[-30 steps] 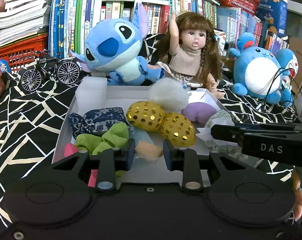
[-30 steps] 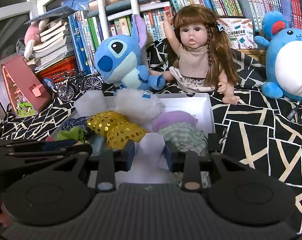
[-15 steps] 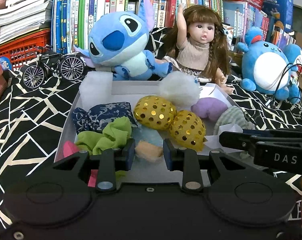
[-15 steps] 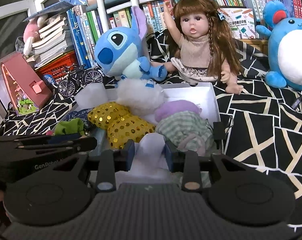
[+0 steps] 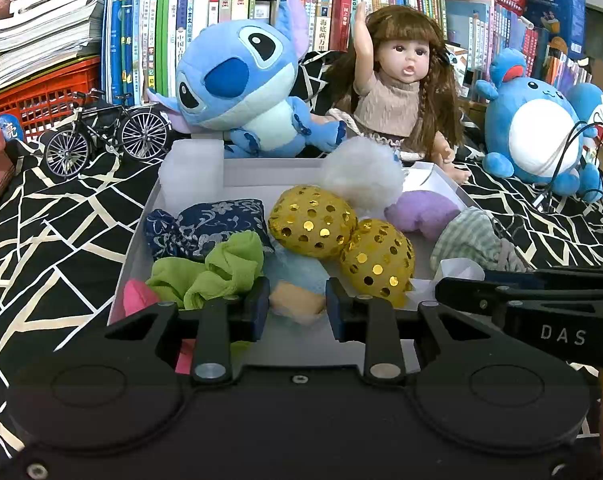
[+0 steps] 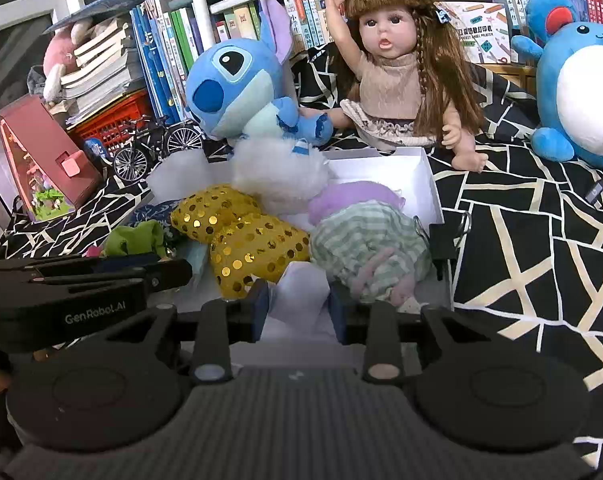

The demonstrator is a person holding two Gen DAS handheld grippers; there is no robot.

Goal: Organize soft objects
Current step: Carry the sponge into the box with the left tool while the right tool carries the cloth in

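A white box [image 5: 261, 170] [image 6: 417, 172] holds several soft things: two gold sequin pouches [image 5: 313, 220] [image 6: 257, 244], a navy floral cloth [image 5: 205, 224], a green cloth [image 5: 213, 272], a white fluff ball [image 5: 361, 176] [image 6: 277, 168], a purple pouch [image 5: 421, 212] [image 6: 353, 200], a green checked bundle [image 5: 469, 236] [image 6: 365, 244] and an orange piece [image 5: 297, 300]. My left gripper [image 5: 297, 310] is open and empty at the box's near edge. My right gripper [image 6: 297, 308] is open and empty over white paper [image 6: 301, 292] at the box's near right corner.
A Stitch plush [image 5: 241, 84], a doll [image 5: 401, 80] and a blue round plush [image 5: 537, 128] sit behind the box on black patterned cloth [image 6: 541, 240]. A model bicycle [image 5: 105, 132] stands at the left. Bookshelves [image 5: 161, 20] fill the back. A black clip [image 6: 445, 240] grips the box's right wall.
Both grippers have moved slightly closer to the box; their jaws stay open. The things in the box have not moved.
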